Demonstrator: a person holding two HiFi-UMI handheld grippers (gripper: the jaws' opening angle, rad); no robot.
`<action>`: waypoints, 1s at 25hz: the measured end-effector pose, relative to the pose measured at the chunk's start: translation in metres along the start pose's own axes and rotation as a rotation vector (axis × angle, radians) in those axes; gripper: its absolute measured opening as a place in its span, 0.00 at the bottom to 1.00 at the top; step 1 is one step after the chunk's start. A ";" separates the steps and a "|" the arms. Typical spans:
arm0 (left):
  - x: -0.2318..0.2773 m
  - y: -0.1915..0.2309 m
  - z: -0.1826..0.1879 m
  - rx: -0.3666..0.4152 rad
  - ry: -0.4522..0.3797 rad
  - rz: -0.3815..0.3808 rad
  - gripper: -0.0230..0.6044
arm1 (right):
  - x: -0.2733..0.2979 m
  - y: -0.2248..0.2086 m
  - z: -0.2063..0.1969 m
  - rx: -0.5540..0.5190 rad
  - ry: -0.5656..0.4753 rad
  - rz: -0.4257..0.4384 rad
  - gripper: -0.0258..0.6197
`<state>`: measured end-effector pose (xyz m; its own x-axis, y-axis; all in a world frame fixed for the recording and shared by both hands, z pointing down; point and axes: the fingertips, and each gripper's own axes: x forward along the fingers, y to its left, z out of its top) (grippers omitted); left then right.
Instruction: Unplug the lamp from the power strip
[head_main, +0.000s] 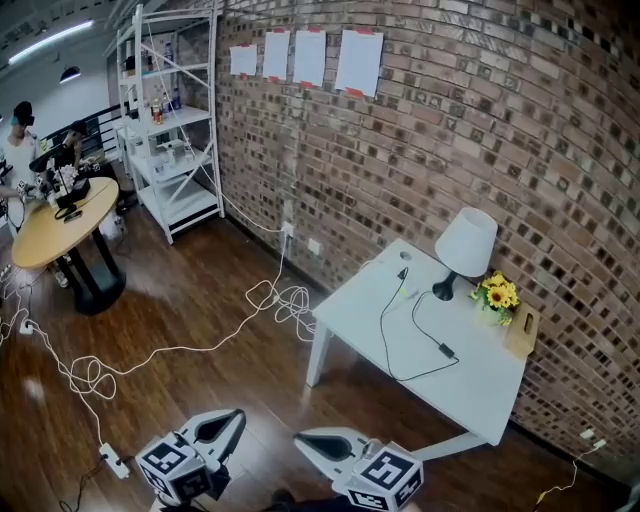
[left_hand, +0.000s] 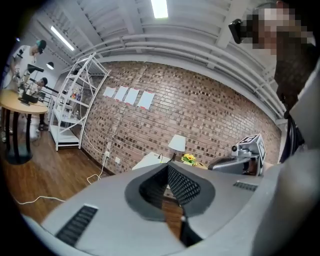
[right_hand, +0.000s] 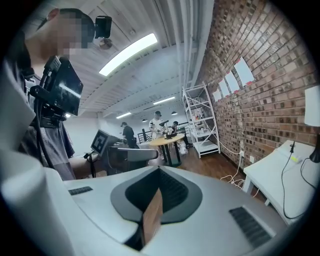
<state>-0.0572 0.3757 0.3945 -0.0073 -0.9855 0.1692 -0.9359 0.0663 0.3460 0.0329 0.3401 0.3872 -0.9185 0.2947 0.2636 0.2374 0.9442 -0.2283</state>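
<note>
A white-shaded lamp (head_main: 466, 243) stands on a black base at the far side of the white table (head_main: 480, 395), next to the brick wall. Its black cord (head_main: 384, 335) loops over the tabletop to a plug (head_main: 402, 272) near the table's far left corner; the power strip itself is too small to make out. Both grippers hang low over the wooden floor, well short of the table. My left gripper (head_main: 236, 414) is shut and holds nothing, and my right gripper (head_main: 301, 438) is likewise shut and holds nothing. The lamp (left_hand: 176, 143) also appears far off in the left gripper view.
Yellow flowers (head_main: 497, 294) and a wooden block (head_main: 522, 331) sit beside the lamp. White cables (head_main: 170, 350) trail across the floor from a wall socket. A white shelf unit (head_main: 170, 120) stands at the wall, and people work at a round table (head_main: 62, 220) at the far left.
</note>
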 end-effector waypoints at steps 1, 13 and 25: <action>0.002 0.001 0.001 -0.003 0.001 -0.012 0.06 | 0.000 0.001 -0.001 0.007 0.005 -0.001 0.03; 0.054 -0.012 0.029 0.035 -0.010 -0.088 0.06 | -0.015 -0.049 0.002 0.044 -0.031 -0.059 0.03; 0.152 -0.028 0.064 0.035 -0.037 -0.053 0.06 | -0.039 -0.147 0.015 0.079 -0.049 0.009 0.03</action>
<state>-0.0544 0.2139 0.3517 0.0302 -0.9927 0.1168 -0.9472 0.0089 0.3205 0.0287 0.1879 0.3963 -0.9314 0.2933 0.2154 0.2215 0.9266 -0.3040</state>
